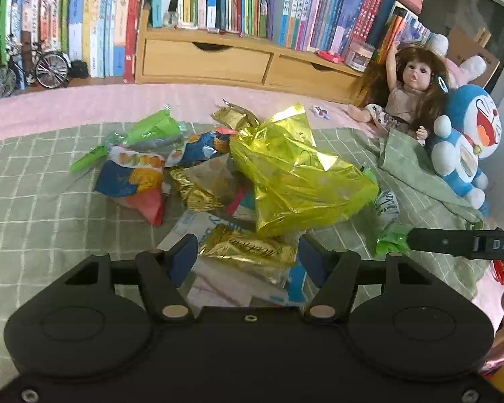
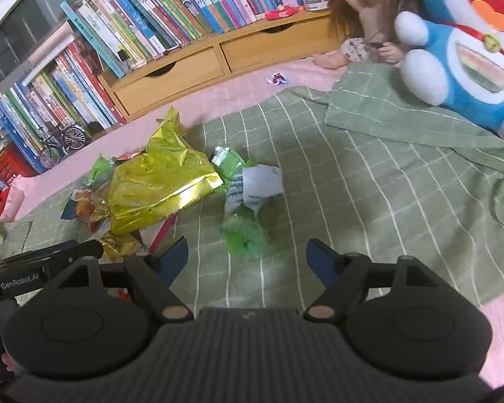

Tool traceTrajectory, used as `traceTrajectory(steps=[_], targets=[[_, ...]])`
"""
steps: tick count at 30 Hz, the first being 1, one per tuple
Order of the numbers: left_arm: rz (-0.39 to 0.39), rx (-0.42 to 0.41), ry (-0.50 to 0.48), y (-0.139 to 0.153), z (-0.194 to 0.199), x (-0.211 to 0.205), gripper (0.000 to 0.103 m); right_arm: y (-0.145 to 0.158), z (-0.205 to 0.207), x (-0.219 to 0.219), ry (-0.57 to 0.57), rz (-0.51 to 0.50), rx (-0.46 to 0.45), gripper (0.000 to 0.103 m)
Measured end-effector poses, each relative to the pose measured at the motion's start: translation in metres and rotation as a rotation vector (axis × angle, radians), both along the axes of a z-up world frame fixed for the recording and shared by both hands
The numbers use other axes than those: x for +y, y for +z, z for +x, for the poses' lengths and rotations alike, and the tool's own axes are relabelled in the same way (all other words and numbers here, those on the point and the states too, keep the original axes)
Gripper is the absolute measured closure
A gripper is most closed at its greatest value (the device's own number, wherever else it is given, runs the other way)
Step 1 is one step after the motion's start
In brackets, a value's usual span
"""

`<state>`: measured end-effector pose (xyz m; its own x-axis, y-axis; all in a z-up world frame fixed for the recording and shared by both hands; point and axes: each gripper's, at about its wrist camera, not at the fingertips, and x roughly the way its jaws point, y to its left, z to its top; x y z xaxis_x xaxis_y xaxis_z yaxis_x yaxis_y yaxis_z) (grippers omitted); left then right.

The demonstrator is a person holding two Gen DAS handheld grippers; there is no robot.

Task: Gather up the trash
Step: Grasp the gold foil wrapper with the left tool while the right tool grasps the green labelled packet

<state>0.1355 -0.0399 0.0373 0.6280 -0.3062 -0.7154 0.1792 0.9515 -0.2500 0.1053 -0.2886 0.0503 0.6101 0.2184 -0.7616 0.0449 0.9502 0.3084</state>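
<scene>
Trash: a heap of crumpled snack wrappers lying on a green checked cloth point(image 1: 33, 201) spread over a pink bedcover, with a bookshelf at the far side and a doll point(image 1: 410, 97) and blue plush toy point(image 1: 467, 141) at the far right. Contents of heap: large yellow foil bag point(image 1: 295, 174) on top at centre; gold foil wrapper point(image 1: 248, 248) at the near edge, lying over a flat white-and-blue packet; blue-and-orange wrappers at left; green wrapper at far left. Outliers: white printed wrapper point(image 2: 255, 188) and crumpled green wrapper point(image 2: 245, 238), just right of the yellow bag. Left gripper point(image 1: 248, 258): jaws apart, the gold foil wrapper lying between the blue pads, pads not seen pressing on it. Right gripper point(image 2: 248, 258): jaws wide apart, empty, poised just near of the crumpled green wrapper. Step in hand, as judged: approach for a first pick, each tool lined up on its own piece; nothing collected yet. Next move calls for lowering the left pads round the gold wrapper and pinching, and advancing the right tool onto the green wrapper. No bin or bag for the collected pieces shows in either view.
</scene>
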Motion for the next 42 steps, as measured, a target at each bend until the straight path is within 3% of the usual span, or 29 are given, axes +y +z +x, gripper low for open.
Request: traceTrajectory(steps=[8, 11, 13, 14, 15, 20, 28, 29, 31, 32, 33, 37, 42], targets=[[0.052, 0.005, -0.013, -0.015, 0.011, -0.015, 0.035, -0.014, 0.026, 0.012, 0.011, -0.044, 0.026, 0.02], [0.045, 0.003, -0.007, -0.018, 0.011, -0.016, 0.034, -0.018, 0.031, 0.015, 0.011, -0.047, 0.035, 0.026], [0.043, 0.007, -0.011, -0.019, 0.012, -0.017, 0.036, -0.022, 0.032, 0.015, 0.013, -0.04, 0.045, 0.036], [0.043, 0.009, -0.012, -0.019, 0.012, -0.017, 0.038, -0.023, 0.031, 0.016, 0.012, -0.035, 0.048, 0.05], [0.046, 0.009, -0.012, -0.019, 0.011, -0.018, 0.047, -0.023, 0.03, 0.016, 0.009, -0.031, 0.05, 0.058], [0.047, -0.007, -0.006, -0.014, 0.006, -0.017, 0.084, -0.018, 0.021, 0.015, 0.003, -0.02, 0.04, 0.066], [0.033, -0.042, -0.014, -0.001, -0.005, -0.013, 0.087, -0.003, 0.0, 0.014, 0.017, -0.003, 0.022, 0.07], [0.028, -0.047, -0.013, 0.0, -0.006, -0.012, 0.085, -0.001, -0.003, 0.014, 0.02, 0.0, 0.019, 0.07], [0.019, -0.058, -0.002, 0.001, -0.008, -0.009, 0.068, 0.002, -0.009, 0.013, 0.03, 0.011, 0.013, 0.07], [0.018, -0.057, 0.006, 0.001, -0.008, -0.009, 0.05, 0.004, -0.012, 0.013, 0.034, 0.011, 0.009, 0.07], [0.017, -0.056, 0.017, 0.0, -0.008, -0.009, 0.041, 0.004, -0.014, 0.013, 0.037, 0.009, 0.005, 0.07], [0.021, -0.014, 0.041, -0.01, 0.0, -0.012, 0.037, 0.004, -0.021, 0.012, 0.041, 0.007, 0.007, 0.07], [0.037, -0.013, 0.037, -0.022, 0.007, -0.024, 0.022, 0.001, -0.024, 0.009, 0.039, -0.001, 0.009, 0.066]])
